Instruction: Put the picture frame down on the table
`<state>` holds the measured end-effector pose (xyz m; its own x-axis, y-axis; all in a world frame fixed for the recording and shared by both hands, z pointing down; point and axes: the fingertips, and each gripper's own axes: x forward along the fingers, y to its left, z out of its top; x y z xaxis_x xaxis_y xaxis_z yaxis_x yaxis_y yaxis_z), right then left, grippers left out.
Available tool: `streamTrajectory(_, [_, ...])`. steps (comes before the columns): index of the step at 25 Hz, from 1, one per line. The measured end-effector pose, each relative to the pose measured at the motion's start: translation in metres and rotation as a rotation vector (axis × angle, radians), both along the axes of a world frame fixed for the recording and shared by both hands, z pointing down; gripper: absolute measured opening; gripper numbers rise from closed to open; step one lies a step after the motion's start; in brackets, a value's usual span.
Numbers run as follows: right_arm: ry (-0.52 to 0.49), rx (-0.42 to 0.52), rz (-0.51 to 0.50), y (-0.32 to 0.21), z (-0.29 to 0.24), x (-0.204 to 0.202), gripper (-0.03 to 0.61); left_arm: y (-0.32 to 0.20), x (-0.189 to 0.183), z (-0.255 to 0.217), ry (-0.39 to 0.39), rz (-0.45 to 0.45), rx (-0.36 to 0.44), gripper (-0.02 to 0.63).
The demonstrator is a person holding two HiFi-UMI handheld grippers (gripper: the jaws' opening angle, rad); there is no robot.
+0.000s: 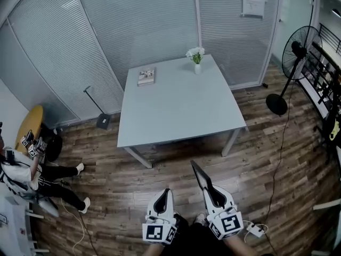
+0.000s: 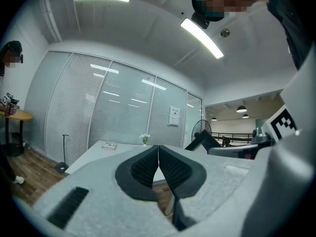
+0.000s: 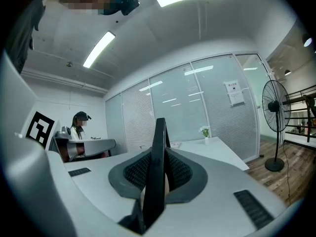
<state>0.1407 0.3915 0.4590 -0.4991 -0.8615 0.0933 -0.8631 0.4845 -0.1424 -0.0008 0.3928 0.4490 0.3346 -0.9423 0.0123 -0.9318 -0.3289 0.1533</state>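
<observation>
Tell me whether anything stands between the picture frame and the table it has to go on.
Nothing visible does. The picture frame, clamped in the right gripper, faces the table across bare wood floor. A vase of flowers and a book sit only at the table's far edge.

Thin black rectangular picture frame: edge-on in my right gripper view and standing upright, so I see only its narrow dark side, with a slim back piece just behind the top. My right gripper is clamped on its lower part, with a ribbed pad pressing each face. In the head view the frame juts forward past the jaws and leans left, held in the air over the wooden floor. It is not on the pale grey square counter, which stands well ahead of it. I cannot make out its front face or contents.
</observation>
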Motion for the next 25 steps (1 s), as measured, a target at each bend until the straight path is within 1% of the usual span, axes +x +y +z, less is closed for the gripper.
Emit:
streamTrajectory(5, [-0.001,-0.015,-0.018,-0.009,0.007,-0.002,0.061,-0.006,0.001,0.007,-0.006,-0.009,-0.013,0.018])
streamTrajectory(10, [0.007,-0.016,-0.018,-0.034,0.013,-0.008,0.061,-0.037,-0.009,0.014,0.005,-0.021,-0.014,0.018])
streamTrajectory(17, [0.022,-0.014,-0.019,-0.107,0.013,-0.033,0.061,-0.114,-0.036,0.014,0.012,-0.021,-0.006,0.018])
streamTrajectory(25, [0.042,-0.006,-0.032,-0.204,0.012,-0.077,0.061,-0.212,-0.084,0.012,0.019,-0.039,-0.002,0.018])
